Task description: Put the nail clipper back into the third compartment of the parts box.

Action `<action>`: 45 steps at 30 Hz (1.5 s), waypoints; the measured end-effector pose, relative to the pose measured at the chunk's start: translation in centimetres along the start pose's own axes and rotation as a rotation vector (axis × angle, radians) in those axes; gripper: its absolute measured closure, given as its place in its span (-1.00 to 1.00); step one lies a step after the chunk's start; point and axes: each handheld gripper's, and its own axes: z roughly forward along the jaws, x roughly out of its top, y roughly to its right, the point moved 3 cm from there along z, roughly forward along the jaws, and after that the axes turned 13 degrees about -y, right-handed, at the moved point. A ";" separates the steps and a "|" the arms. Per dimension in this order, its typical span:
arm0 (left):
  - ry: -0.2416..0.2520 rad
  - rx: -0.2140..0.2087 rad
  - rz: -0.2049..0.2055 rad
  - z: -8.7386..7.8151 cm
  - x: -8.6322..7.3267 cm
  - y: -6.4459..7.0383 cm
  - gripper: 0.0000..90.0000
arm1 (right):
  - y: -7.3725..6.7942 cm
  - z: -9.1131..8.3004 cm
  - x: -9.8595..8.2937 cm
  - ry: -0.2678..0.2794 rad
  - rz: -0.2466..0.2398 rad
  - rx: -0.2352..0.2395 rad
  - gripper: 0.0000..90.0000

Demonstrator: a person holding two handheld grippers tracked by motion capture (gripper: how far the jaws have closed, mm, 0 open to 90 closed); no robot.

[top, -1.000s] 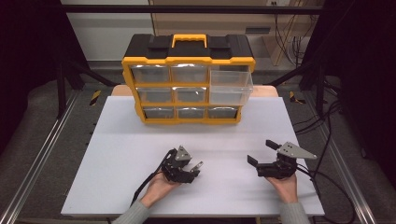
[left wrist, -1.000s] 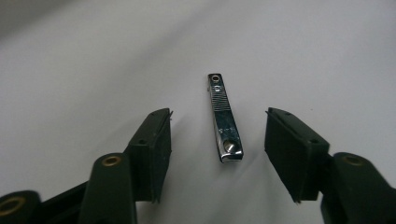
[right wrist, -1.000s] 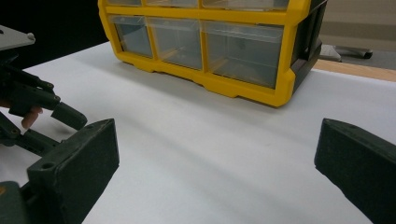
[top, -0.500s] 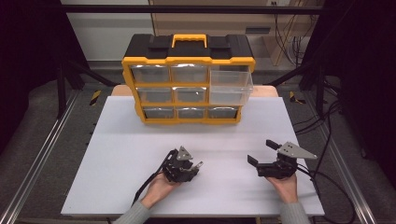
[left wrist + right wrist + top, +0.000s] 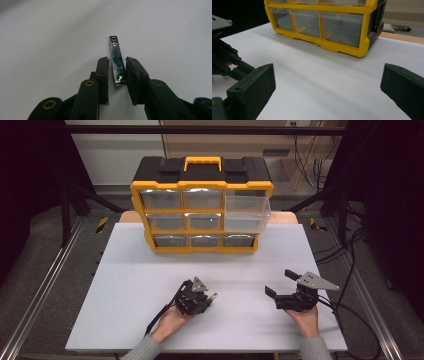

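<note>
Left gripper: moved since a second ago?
Yes, slightly. The left gripper has edged toward the person's side, away from the yellow drawer organizer. The right gripper looks unmoved.

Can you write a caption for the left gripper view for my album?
Left tongs straddle a shiny nail clipper on the white table.

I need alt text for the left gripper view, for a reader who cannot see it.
A chrome nail clipper lies on a white table between the left gripper's two black jaws, which flank its near end with slim gaps and do not clamp it.
</note>
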 end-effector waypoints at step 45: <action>0.022 -0.030 -0.003 -1.3 -0.1 -0.3 0.75 | 0.0 0.1 0.0 -0.006 0.003 0.010 -0.99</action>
